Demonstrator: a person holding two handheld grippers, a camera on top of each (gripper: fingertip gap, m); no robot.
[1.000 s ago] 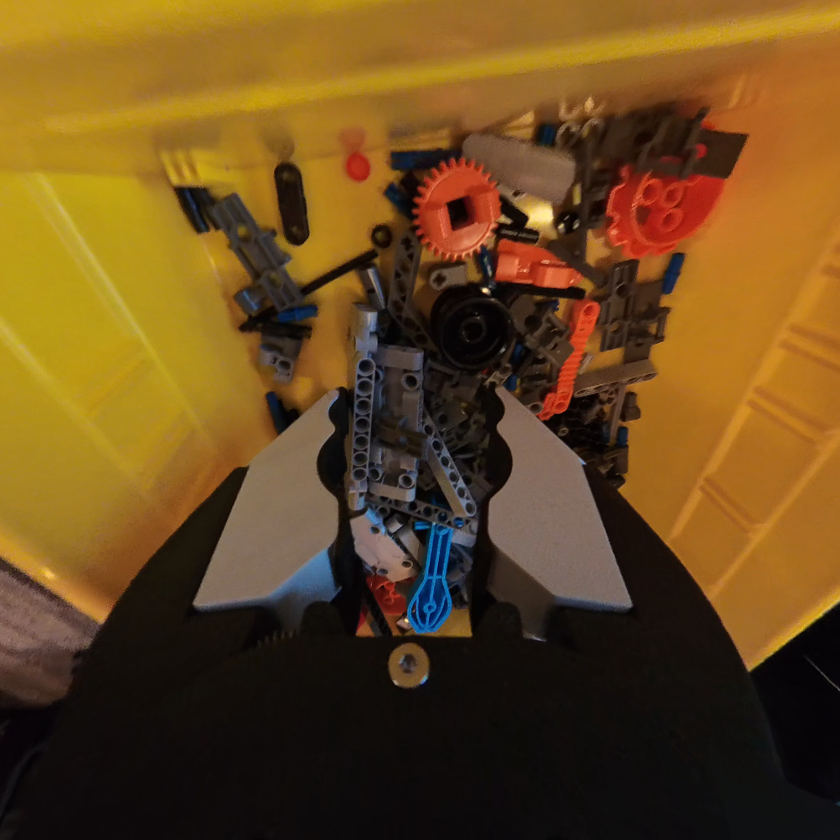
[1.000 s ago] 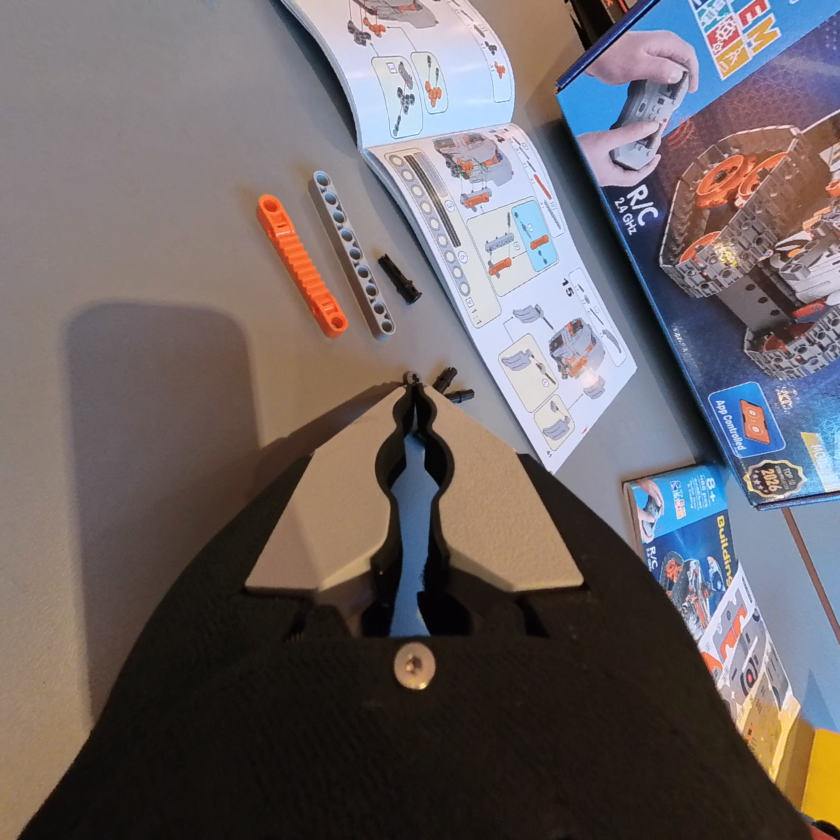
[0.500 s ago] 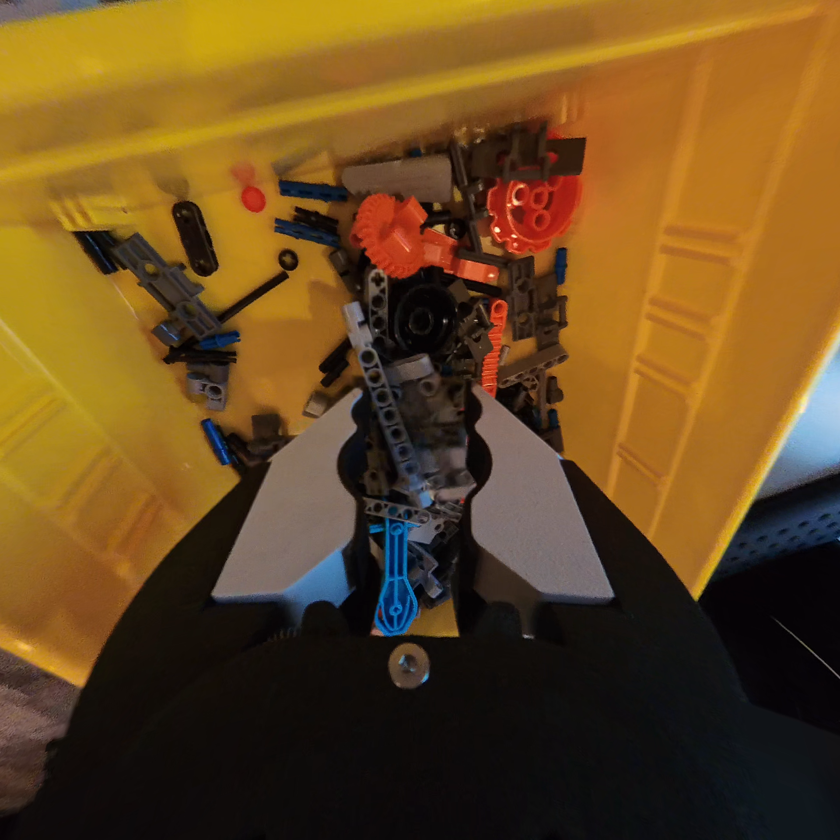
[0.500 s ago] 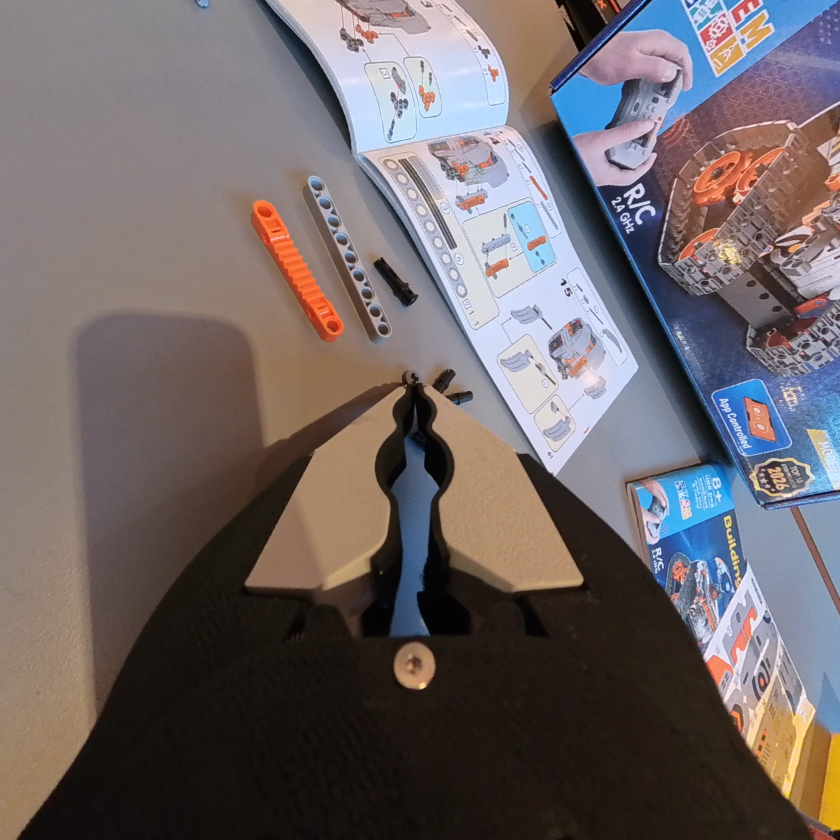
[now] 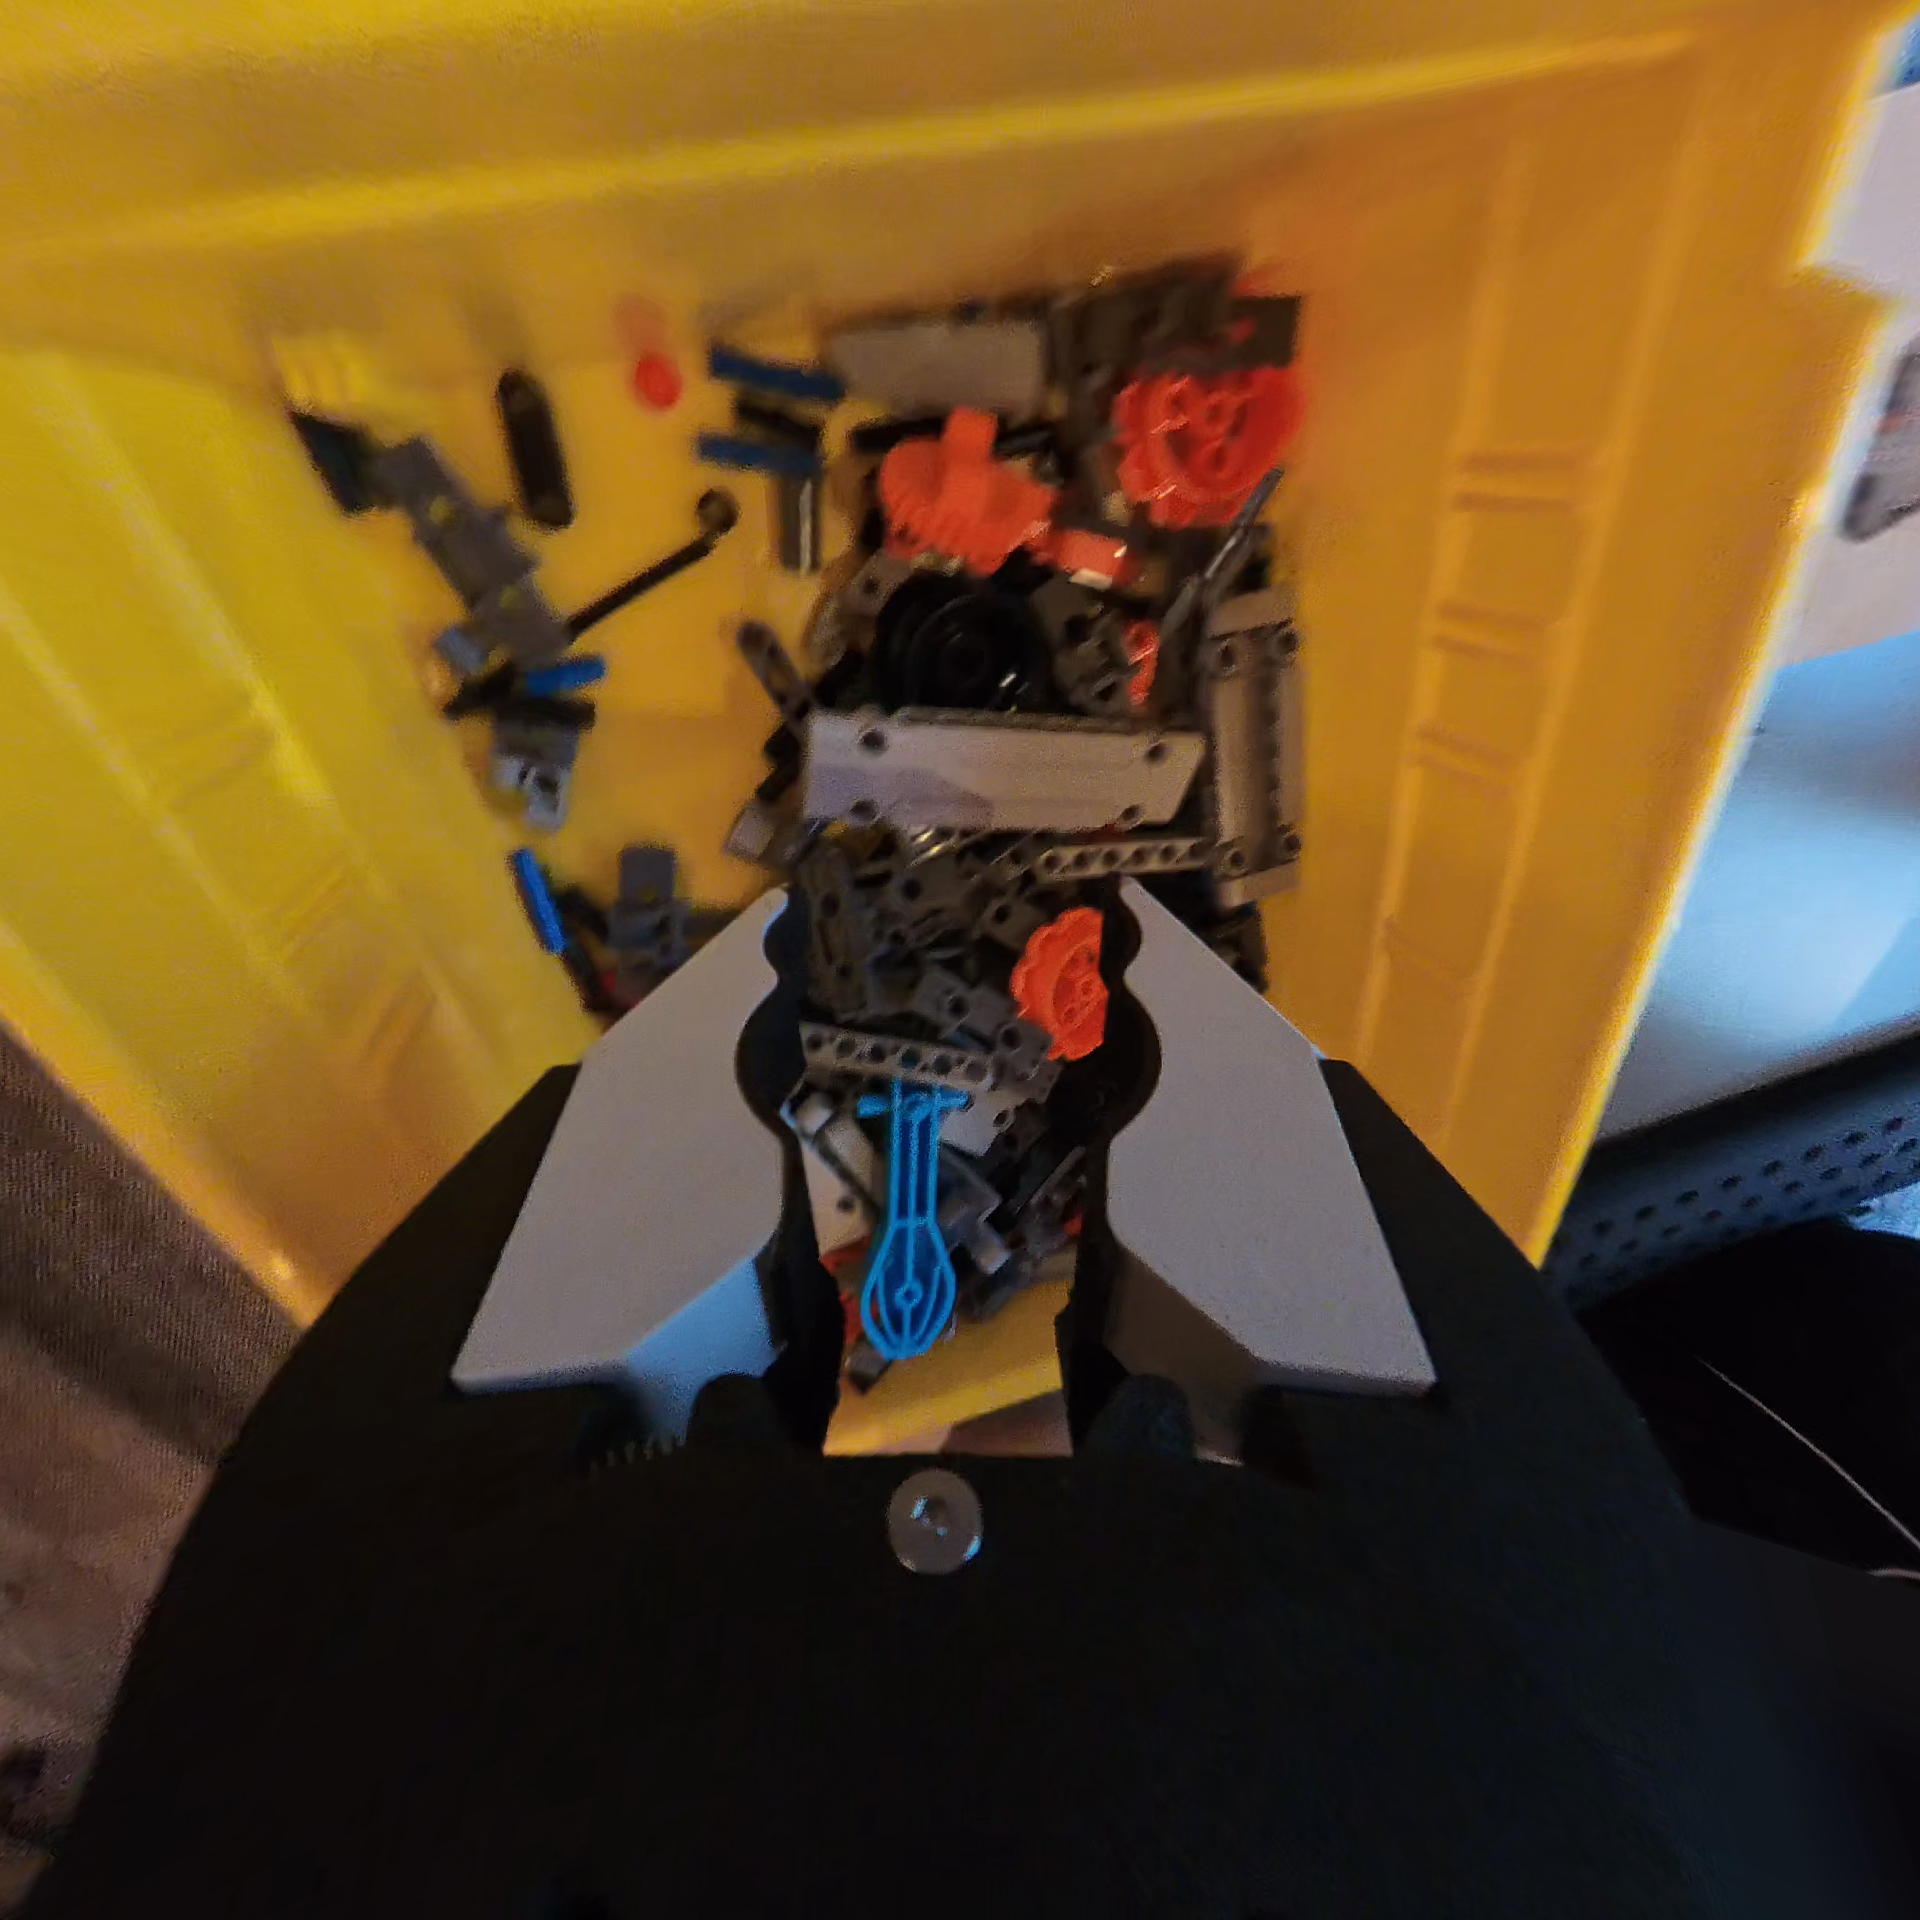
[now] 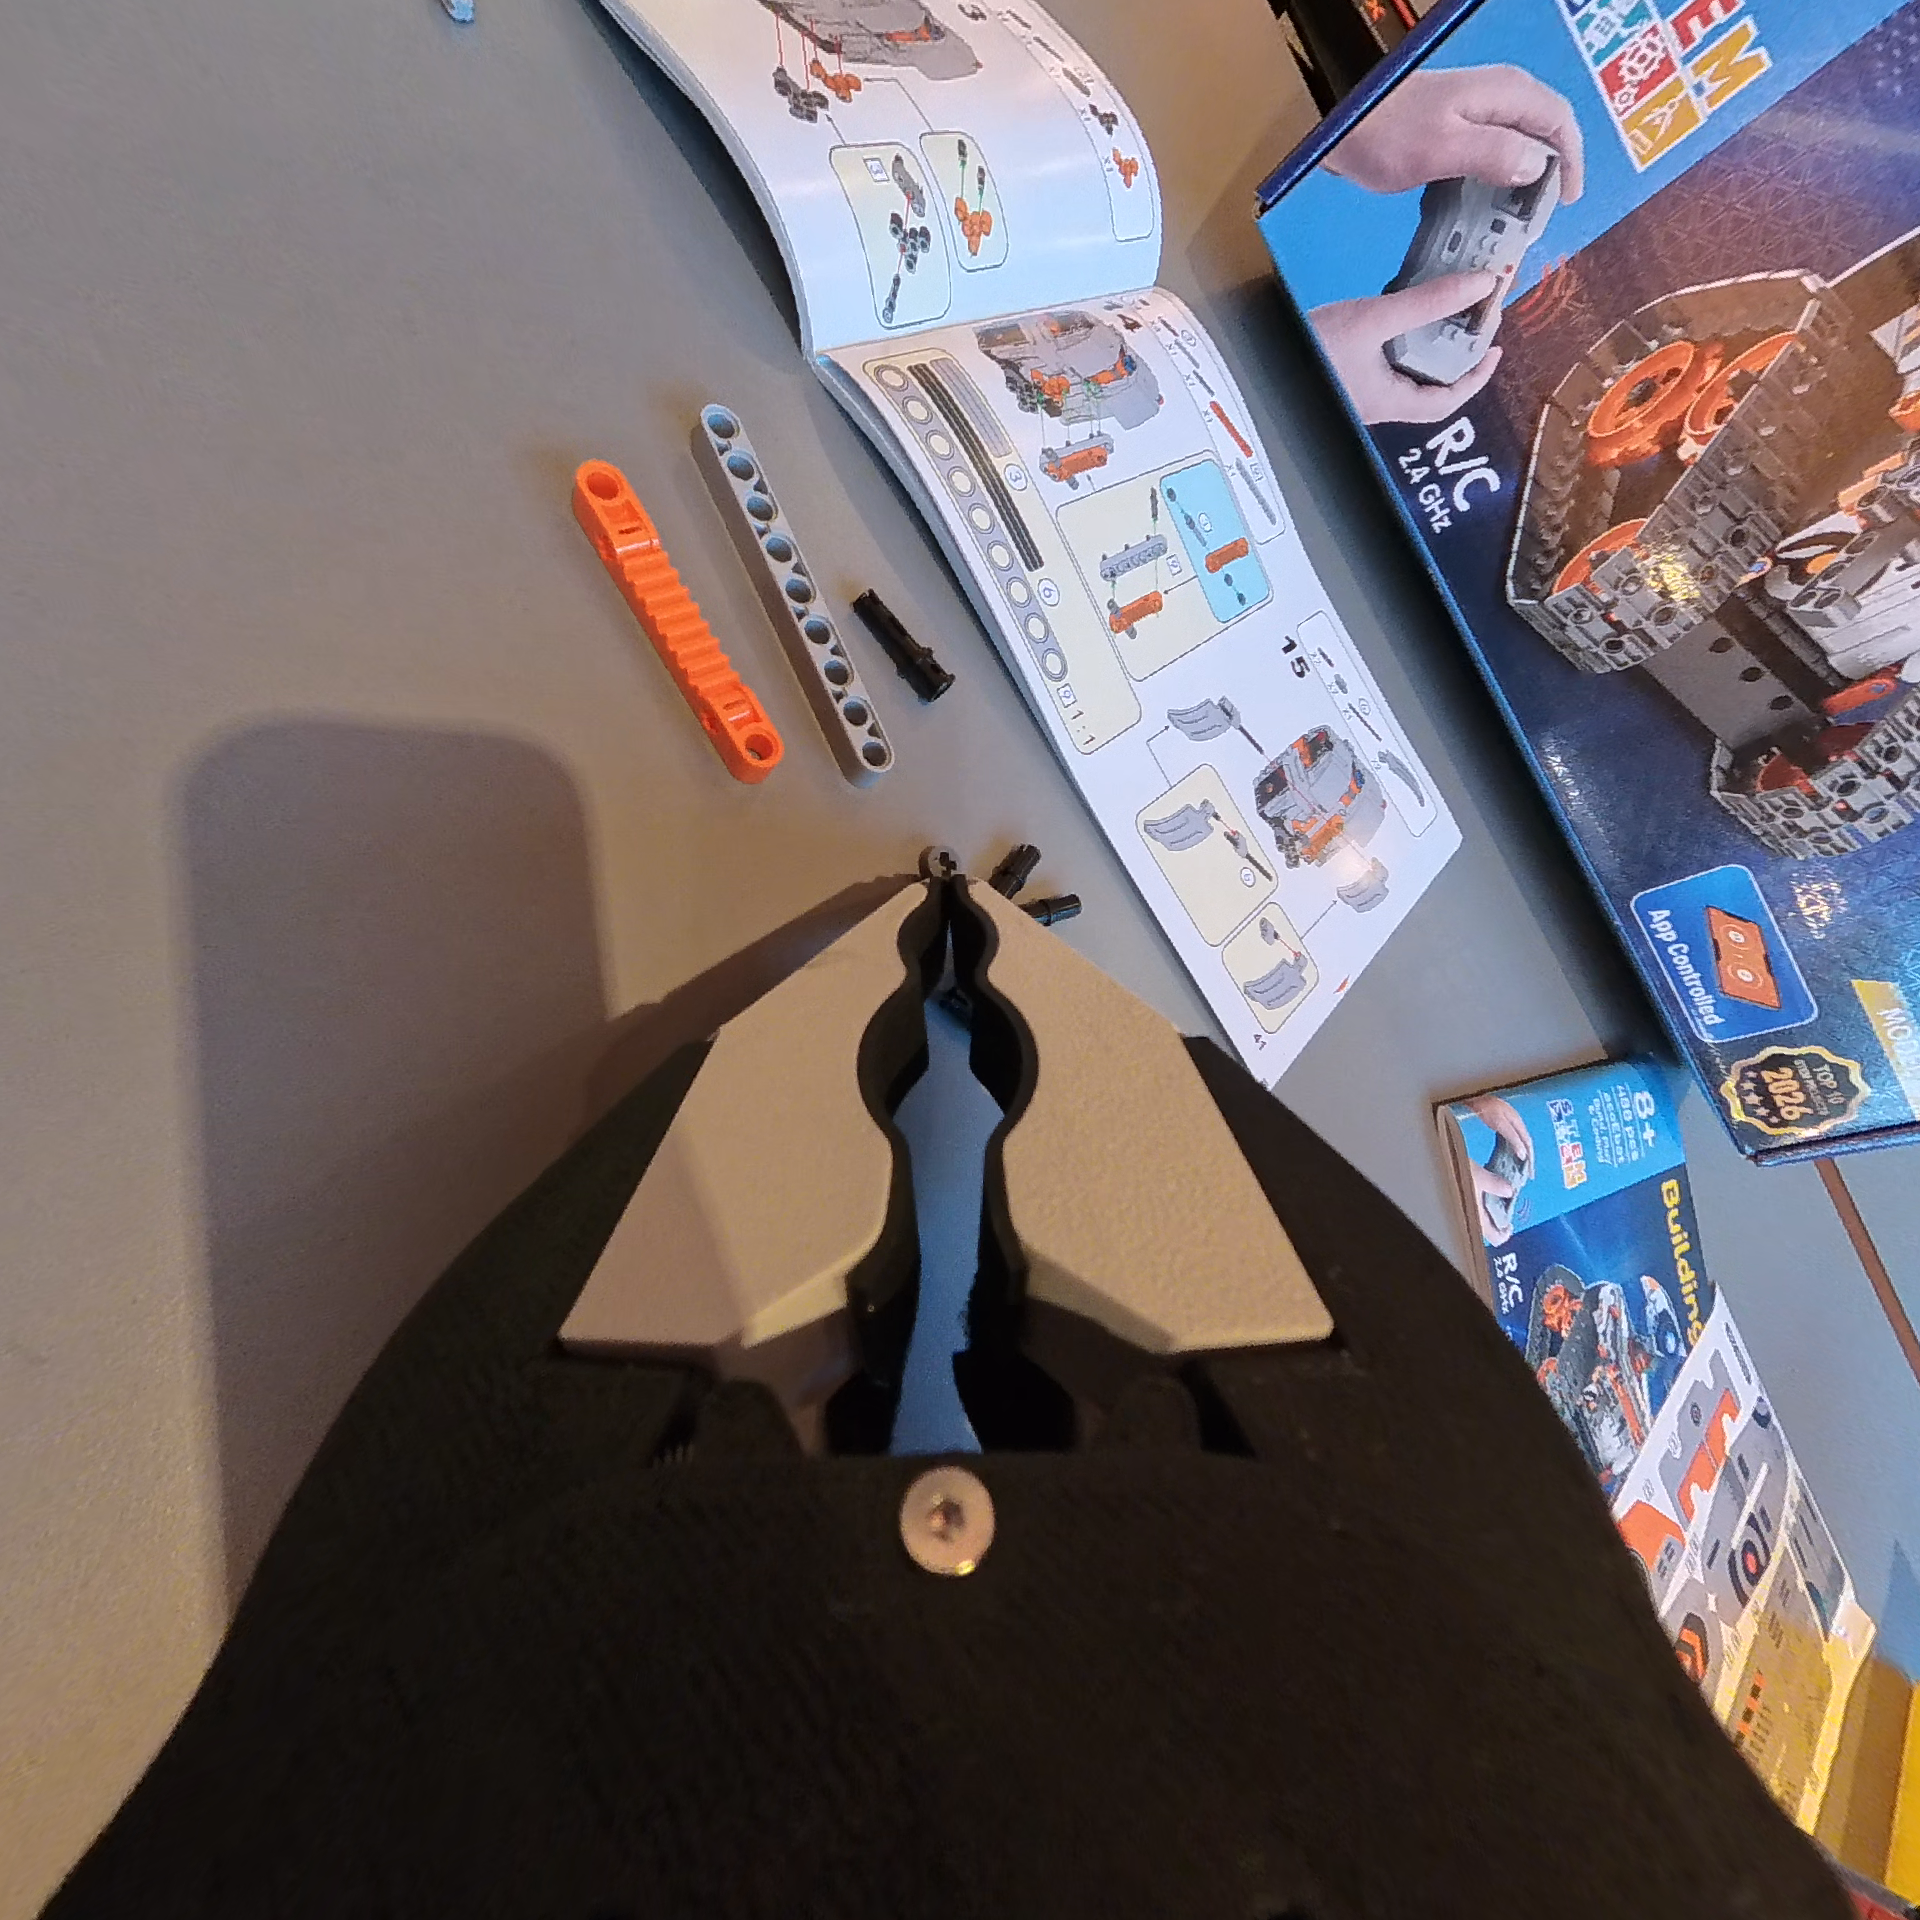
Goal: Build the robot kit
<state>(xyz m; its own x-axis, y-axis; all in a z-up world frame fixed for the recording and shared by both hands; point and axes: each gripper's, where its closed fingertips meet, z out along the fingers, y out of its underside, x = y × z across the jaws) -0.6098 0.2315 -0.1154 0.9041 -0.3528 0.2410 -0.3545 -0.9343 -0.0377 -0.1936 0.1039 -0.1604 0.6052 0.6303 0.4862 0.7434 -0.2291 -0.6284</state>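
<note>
- Two grippers in view. R gripper [image 6: 943, 888] has its fingers pressed together on a small black pin [image 6: 938, 862], which pokes out just past the tips, low over the grey table [image 6: 312, 416].
- Pin, by the look of it: v. light, stiff plastic, smooth and round, so likely to twist or pop out of the pinch. Only a short stub is held; a grip across its middle seems safer than one at the end.
- Near the R tips: 2 loose black pins [image 6: 1016, 864] just to the right. Farther off lie an orange toothed bar [image 6: 675, 618], a grey holed beam [image 6: 792, 592] and a longer black pin [image 6: 902, 644], side by side but apart.
- Right of these: open booklet [image 6: 1143, 623], its page edge close to the loose pins. Beyond it are a blue box [image 6: 1662, 520] and a smaller leaflet [image 6: 1590, 1299].
- L gripper [image 5: 951, 899] has its fingers wide apart and holds nothing. It hangs over a heap of parts [image 5: 914, 966] in a yellow bin [image 5: 1455, 727]; view is blurred.
- Seen btw the L fingers: blue tool [image 5: 906, 1236], small orange gear [image 5: 1062, 982] by the right finger, dark holed beams tangled under both.
- Farther in: long grey panel [image 5: 997, 764] lying across, black wheel [image 5: 951, 649], big orange gears [image 5: 1205, 436]. Heap is interlocked; bin wall is close on the right.
</note>
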